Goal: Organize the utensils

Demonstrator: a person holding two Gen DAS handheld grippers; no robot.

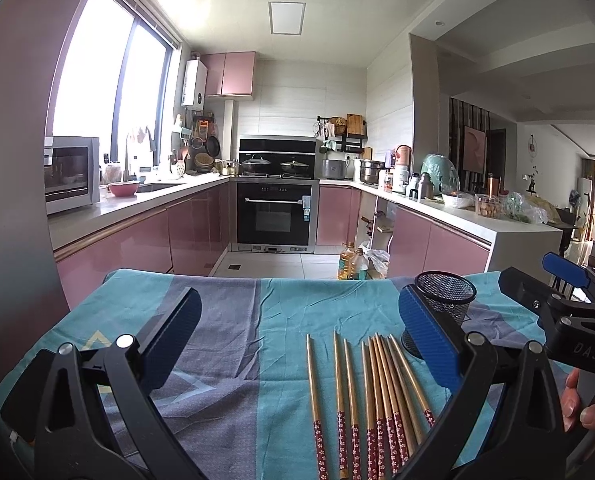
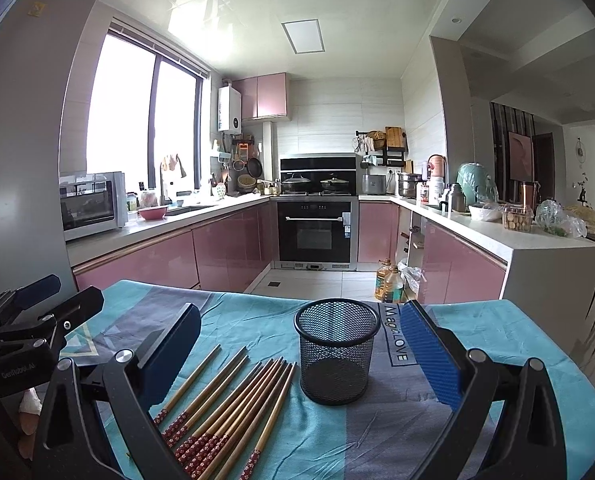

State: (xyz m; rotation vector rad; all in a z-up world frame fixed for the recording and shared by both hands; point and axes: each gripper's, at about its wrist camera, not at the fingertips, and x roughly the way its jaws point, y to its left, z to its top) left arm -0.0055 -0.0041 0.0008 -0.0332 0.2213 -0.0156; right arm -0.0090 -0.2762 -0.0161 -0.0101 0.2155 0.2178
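Note:
Several wooden chopsticks [image 1: 371,392] with red flowered handles lie side by side on the teal and grey tablecloth [image 1: 233,340]. A black mesh cup [image 2: 336,350] stands upright and empty to their right; the same cup [image 1: 445,300] is partly hidden behind my left gripper's right finger. My left gripper [image 1: 297,344] hovers open above the cloth, the chopsticks between and below its fingers. My right gripper [image 2: 301,354] is open too, the cup standing between its fingers without touching. The chopsticks [image 2: 233,396] fan out lower left of the cup. Each gripper shows at the edge of the other's view.
The table's far edge [image 1: 257,276] drops to a tiled kitchen floor. Oil bottles [image 1: 353,264] stand on the floor beyond it. Pink cabinets, an oven [image 1: 275,214] and crowded counters ring the room. A hand [image 1: 577,404] holds the right gripper's handle.

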